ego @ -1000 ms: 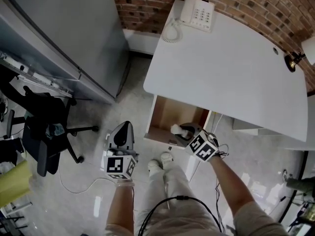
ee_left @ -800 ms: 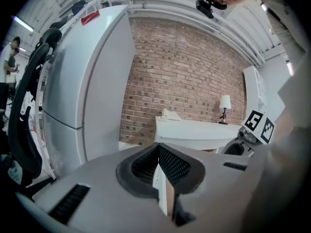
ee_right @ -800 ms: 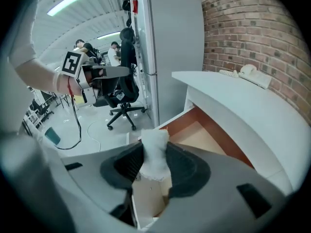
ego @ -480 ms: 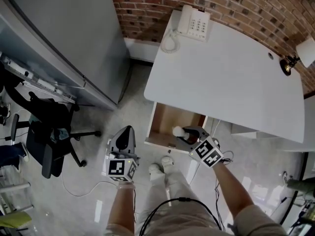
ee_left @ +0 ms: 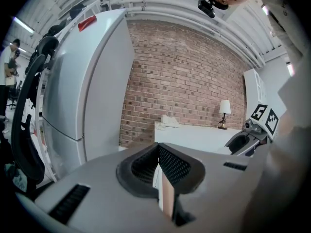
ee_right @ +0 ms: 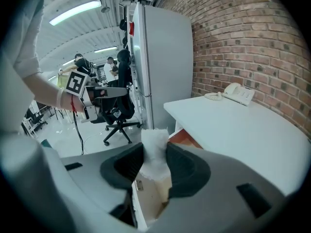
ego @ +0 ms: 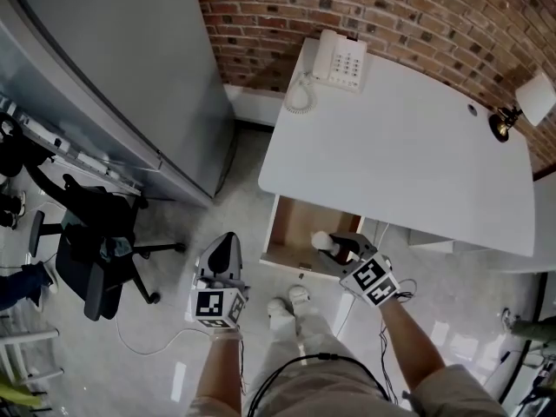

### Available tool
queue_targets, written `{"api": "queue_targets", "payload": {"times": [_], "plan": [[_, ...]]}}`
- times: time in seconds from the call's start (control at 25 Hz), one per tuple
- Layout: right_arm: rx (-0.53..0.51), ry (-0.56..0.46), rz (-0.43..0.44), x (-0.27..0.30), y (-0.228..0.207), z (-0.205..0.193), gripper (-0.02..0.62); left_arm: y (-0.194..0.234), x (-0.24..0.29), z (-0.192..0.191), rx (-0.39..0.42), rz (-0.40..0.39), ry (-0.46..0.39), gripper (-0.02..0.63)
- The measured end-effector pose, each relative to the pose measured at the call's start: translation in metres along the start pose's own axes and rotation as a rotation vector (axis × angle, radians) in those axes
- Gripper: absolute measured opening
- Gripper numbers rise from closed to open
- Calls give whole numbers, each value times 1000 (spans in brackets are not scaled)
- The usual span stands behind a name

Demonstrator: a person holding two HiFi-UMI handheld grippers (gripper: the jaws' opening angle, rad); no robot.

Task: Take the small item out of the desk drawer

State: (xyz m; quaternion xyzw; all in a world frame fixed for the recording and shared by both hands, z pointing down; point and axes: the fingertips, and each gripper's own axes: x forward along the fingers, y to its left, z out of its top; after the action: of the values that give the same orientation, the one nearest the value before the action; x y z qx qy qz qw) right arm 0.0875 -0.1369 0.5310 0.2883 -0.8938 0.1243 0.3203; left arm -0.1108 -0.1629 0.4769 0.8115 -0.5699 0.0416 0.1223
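The wooden desk drawer (ego: 300, 226) stands pulled out from under the white desk (ego: 400, 155). Above its front part my right gripper (ego: 329, 243) is shut on a small white crumpled item (ego: 319, 238). In the right gripper view that white item (ee_right: 155, 147) sits pinched between the dark pads, with the drawer's inside (ee_right: 150, 198) below it. My left gripper (ego: 226, 243) hangs over the floor to the left of the drawer, apart from it. Its jaws are shut with nothing in them, as the left gripper view (ee_left: 158, 152) shows.
A white telephone (ego: 340, 59) sits at the desk's far corner and a lamp (ego: 519, 104) at its right edge. A tall grey cabinet (ego: 113, 68) and a black office chair (ego: 102, 254) stand left. A cable (ego: 143, 341) trails on the floor by my feet.
My right gripper has risen with the white item, lifting it out of the drawer. The left gripper has risen a little too, still shut.
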Motion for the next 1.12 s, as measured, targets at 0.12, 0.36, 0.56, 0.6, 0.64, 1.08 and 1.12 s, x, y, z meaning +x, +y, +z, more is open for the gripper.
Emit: {"api": "queue_targets", "payload": {"times": [0.12,0.36,0.56,0.6,0.64,1.08,1.12], "plan": [[1,-21,-8,-8,-3,10,156,-1,-2,7,4,0,1,5],[24,-65,-41,-24,-12,27,156,-7,-4,24,13,-15,-10,5],[28,-99,-74,-37,-18,41,156,-11,-8,39,9,-22,-33,5],[28,-109,-82,-40,-21,44,156,-11,-8,41,12,-24,-35,5],[28,-118,-86,-42,-23,47,156,-12,-7,43,15,-24,-36,5],[43,-210,-134,-64,-35,74,156,-12,-17,69,28,0,-66,5],[44,-219,-138,-65,-36,77,156,-11,-18,72,28,0,-69,5]]}}
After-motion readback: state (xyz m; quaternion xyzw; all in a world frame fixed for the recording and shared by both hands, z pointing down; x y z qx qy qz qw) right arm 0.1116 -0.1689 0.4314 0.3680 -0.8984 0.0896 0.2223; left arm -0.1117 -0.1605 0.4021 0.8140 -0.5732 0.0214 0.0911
